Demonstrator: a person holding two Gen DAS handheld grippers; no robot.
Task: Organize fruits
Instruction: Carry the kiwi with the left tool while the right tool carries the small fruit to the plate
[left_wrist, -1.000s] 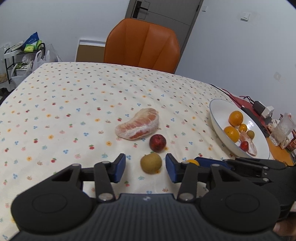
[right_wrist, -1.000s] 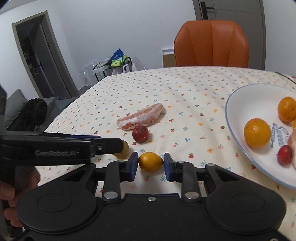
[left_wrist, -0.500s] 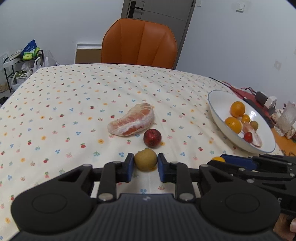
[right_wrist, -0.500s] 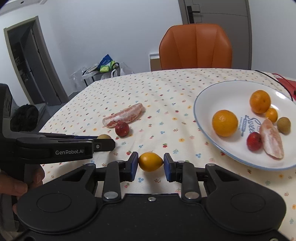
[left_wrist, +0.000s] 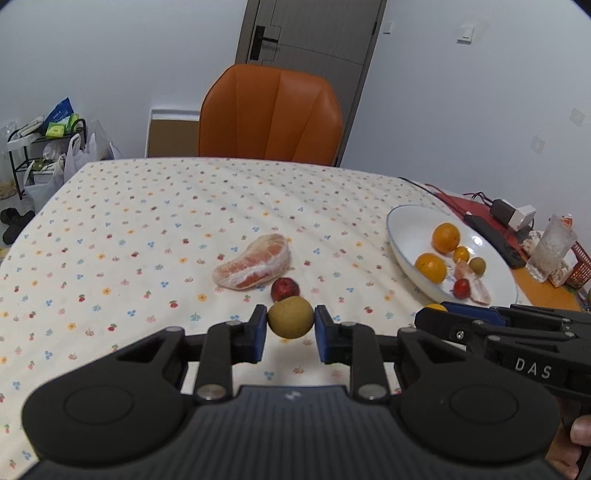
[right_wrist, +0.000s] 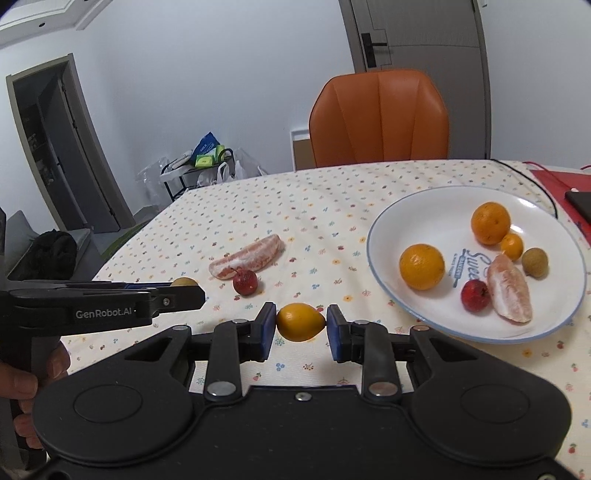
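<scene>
My left gripper (left_wrist: 290, 326) is shut on a round yellow-brown fruit (left_wrist: 290, 316), lifted just above the flowered tablecloth. My right gripper (right_wrist: 301, 326) is shut on a small yellow-orange fruit (right_wrist: 300, 321), also off the cloth. A peeled pomelo segment (left_wrist: 253, 266) and a small red fruit (left_wrist: 284, 288) lie on the cloth beyond the left gripper. The white plate (right_wrist: 417, 206) at the right holds two oranges (right_wrist: 422, 266), a small orange fruit, a brown-green fruit, a red fruit (right_wrist: 475, 294) and a pomelo piece (right_wrist: 509, 289). The left gripper's body (right_wrist: 103, 306) shows at the left of the right wrist view.
An orange chair (left_wrist: 269, 116) stands at the table's far edge. A red mat with black devices and a charger (left_wrist: 511, 214), a clear cup (left_wrist: 550, 248) and a red basket lie right of the plate. A rack with bags (left_wrist: 44, 147) stands off the table's left.
The left jaws closed on the yellow-brown fruit, then lifted it. The right gripper, still holding the yellow-orange fruit, rose and swung toward the plate, which now sits fuller in its view.
</scene>
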